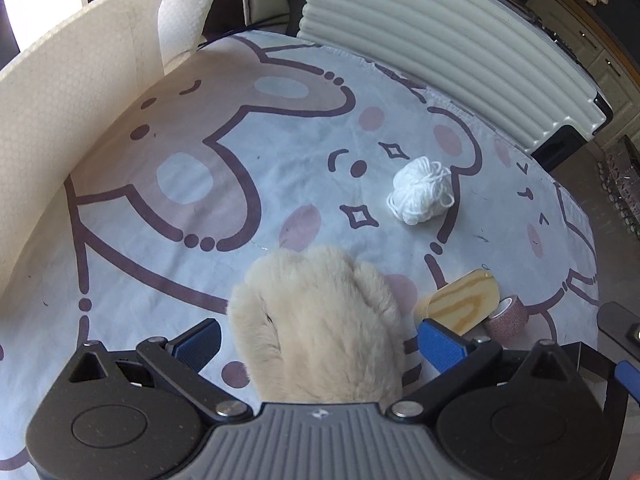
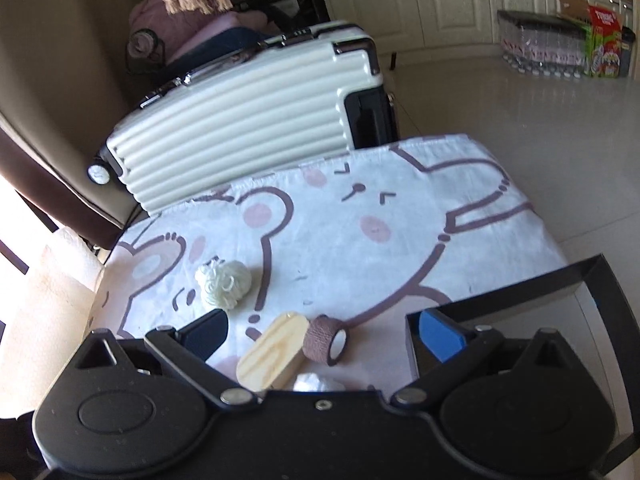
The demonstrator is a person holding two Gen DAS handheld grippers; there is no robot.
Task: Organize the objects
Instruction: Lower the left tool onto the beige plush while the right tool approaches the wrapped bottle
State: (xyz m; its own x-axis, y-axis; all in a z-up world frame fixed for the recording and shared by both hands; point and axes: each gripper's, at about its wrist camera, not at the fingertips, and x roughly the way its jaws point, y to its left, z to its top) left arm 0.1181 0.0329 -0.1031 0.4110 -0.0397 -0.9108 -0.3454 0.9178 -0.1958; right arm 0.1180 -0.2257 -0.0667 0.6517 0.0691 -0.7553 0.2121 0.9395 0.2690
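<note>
In the left wrist view, a fluffy cream fur item [image 1: 316,312] lies on the cartoon-print cloth [image 1: 200,208] between the fingers of my left gripper [image 1: 320,344]. That gripper is open, with small gaps between its blue pads and the fur. Beyond it are a white yarn ball [image 1: 422,190], an oval wooden block [image 1: 460,304] and a pink tape roll [image 1: 506,316]. My right gripper [image 2: 324,336] is open and holds nothing. The wooden block [image 2: 272,354] and tape roll [image 2: 326,340] lie between its fingers, with the yarn ball [image 2: 224,284] further ahead.
A cream box wall [image 1: 60,120] and a paper towel roll [image 1: 184,12] stand along the left. A ribbed white suitcase [image 2: 248,120] stands behind the table. A black open box [image 2: 520,292] sits at the right, around my right finger. Something crumpled and white [image 2: 318,382] lies near the right gripper's body.
</note>
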